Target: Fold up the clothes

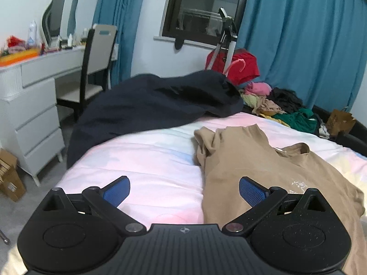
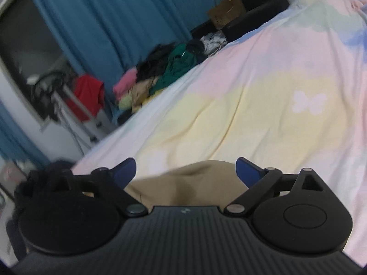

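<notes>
We saw a tan T-shirt [image 1: 263, 167] lying rumpled on the bed [image 1: 149, 160], just beyond our spread, empty fingers [image 1: 251, 193]. It seemed light and floppy, best pinched at the hem corners.

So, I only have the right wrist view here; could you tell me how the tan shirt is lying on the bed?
Observer: The tan shirt lies spread on the pastel bedspread, collar toward the far side, one sleeve bunched at its left.
Operator: Thanks. Is the left gripper holding any of it?
Observer: No, the left gripper is open, its right finger over the shirt's edge, gripping nothing.
Operator: Is anything else on the bed near the shirt?
Observer: A dark navy garment is draped over the bed's far left corner, apart from the shirt.
</notes>
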The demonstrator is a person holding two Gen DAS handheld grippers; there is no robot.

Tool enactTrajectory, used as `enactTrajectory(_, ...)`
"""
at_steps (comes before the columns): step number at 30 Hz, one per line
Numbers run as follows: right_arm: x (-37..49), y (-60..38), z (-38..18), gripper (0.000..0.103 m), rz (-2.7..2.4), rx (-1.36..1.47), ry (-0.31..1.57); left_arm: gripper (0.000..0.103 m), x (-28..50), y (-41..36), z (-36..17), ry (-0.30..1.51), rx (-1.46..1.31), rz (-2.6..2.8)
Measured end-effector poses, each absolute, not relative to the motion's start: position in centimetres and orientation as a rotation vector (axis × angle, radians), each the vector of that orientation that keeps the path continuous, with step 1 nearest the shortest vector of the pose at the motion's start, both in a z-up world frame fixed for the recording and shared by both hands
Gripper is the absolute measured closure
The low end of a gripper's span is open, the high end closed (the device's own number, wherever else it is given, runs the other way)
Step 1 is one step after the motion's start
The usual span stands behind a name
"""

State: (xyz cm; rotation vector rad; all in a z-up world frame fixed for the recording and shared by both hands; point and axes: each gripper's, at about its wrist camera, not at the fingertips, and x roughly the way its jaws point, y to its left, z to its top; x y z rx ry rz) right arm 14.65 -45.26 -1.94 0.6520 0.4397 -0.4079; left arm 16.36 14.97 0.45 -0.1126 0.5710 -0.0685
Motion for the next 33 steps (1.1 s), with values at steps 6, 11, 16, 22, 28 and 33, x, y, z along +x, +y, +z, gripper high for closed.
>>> enactTrajectory(6,13.3,-40.8,3.6,0.008,-0.344,0.569,0.438,0.001,12.2,14.2,2.7,0.543,-0.073,-0.087)
enactTrajectory(11,12.9,-34.9,10.0,0.008,-0.284,0.338,0.570,0.001,9.5,13.5,3.7,0.549,-0.029,-0.112)
enactTrajectory(16,9.6,-31.0,17.1,0.008,-0.153,0.291,0.557,0.001,8.1,14.8,4.6,0.543,-0.069,-0.102)
enactTrajectory(22,5.9,-29.1,22.1,0.008,-0.054,0.326,0.499,0.001,7.8,14.7,2.8,0.550,0.050,-0.079)
enactTrajectory(28,6.3,-25.3,17.0,0.008,-0.097,0.231,0.531,0.003,8.6,12.7,-0.3,0.598,0.155,-0.139)
enactTrajectory(33,5.5,-22.8,10.8,0.008,-0.040,0.251,0.524,0.003,8.8,10.9,-1.8,0.572,0.201,-0.199)
